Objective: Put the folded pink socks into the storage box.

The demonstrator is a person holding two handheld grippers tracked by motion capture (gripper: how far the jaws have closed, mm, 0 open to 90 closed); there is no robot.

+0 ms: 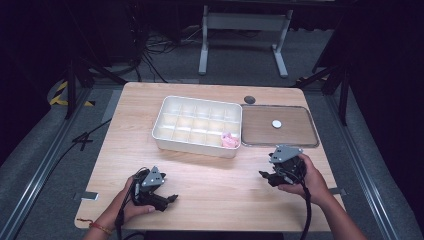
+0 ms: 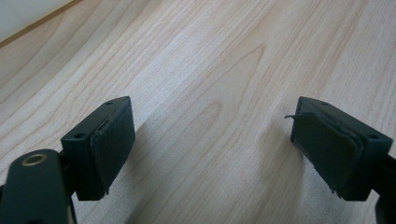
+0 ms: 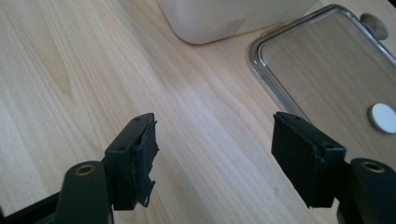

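No readable text, label, brand or number anywhere here

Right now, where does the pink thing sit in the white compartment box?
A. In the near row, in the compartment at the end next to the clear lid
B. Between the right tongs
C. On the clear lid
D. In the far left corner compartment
A: the pink thing lies in the near-row end compartment of the white compartment box, on the side by the clear lid.
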